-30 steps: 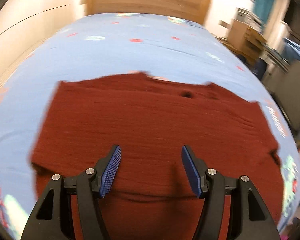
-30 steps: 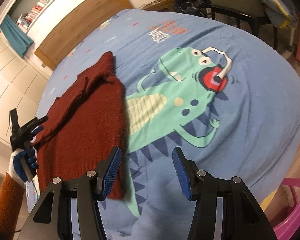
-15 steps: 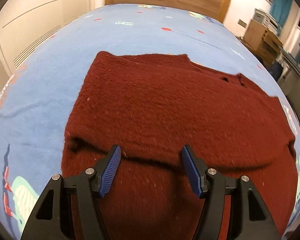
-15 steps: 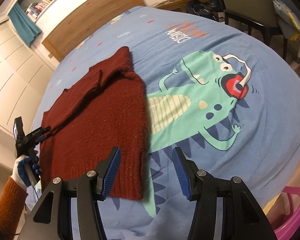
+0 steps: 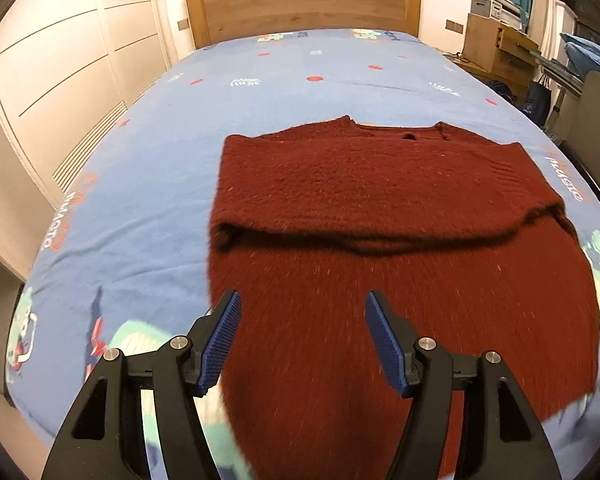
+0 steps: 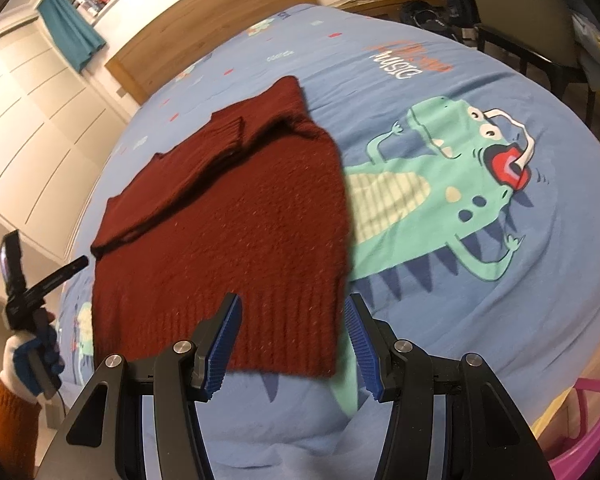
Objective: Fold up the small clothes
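Observation:
A dark red knitted sweater point(image 5: 380, 240) lies flat on the blue bed sheet point(image 5: 148, 184), its sleeves folded across the chest. My left gripper point(image 5: 300, 340) is open and empty, held above the sweater's lower body near its left side. In the right wrist view the sweater point(image 6: 228, 232) lies left of centre. My right gripper point(image 6: 292, 340) is open and empty, above the ribbed hem near its right corner. The left gripper point(image 6: 40, 280) also shows there at the far left, in a gloved hand.
The sheet carries a green dinosaur print point(image 6: 452, 184) right of the sweater. A wooden headboard point(image 5: 300, 0) stands at the far end, wardrobes point(image 5: 60, 80) on the left, a desk and chair point(image 5: 500, 48) on the right. A pink basket point(image 6: 588, 420) sits at the bed's near right corner.
Both grippers have pulled back toward the foot of the bed, so more of the sweater and bed shows. The right gripper has shifted left over the hem. Both stay open.

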{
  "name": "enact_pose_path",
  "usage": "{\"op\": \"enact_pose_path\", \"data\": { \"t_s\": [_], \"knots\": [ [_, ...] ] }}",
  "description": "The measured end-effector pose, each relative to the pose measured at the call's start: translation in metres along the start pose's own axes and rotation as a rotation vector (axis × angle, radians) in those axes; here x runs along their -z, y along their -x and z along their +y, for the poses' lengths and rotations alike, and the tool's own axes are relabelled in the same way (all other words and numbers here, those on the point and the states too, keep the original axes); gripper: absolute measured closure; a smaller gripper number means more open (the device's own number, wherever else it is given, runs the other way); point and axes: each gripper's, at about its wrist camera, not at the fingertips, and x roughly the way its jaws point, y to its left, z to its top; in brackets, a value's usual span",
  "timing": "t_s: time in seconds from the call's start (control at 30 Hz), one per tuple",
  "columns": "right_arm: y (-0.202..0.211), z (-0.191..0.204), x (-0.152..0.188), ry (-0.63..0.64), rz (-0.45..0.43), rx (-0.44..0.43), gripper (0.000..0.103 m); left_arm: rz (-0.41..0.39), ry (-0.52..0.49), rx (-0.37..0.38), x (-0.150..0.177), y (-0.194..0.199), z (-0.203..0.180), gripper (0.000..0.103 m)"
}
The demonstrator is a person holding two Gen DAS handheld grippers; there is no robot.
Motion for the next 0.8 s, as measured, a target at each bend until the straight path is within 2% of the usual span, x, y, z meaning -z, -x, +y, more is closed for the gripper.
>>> {"op": "enact_pose_path", "data": {
  "t_s": [0.43, 0.8],
  "knots": [
    [0.017, 0.017, 0.018, 0.05, -0.003, 0.008, 0.047, -0.052, -0.02, -0.034, 0.061, 0.076, 0.005, 0.032],
    [0.032, 0.01, 0.022, 0.057, -0.001, 0.046, 0.042, -0.024, 0.006, -0.038, 0.082, 0.081, 0.007, 0.031]
  ]
}}
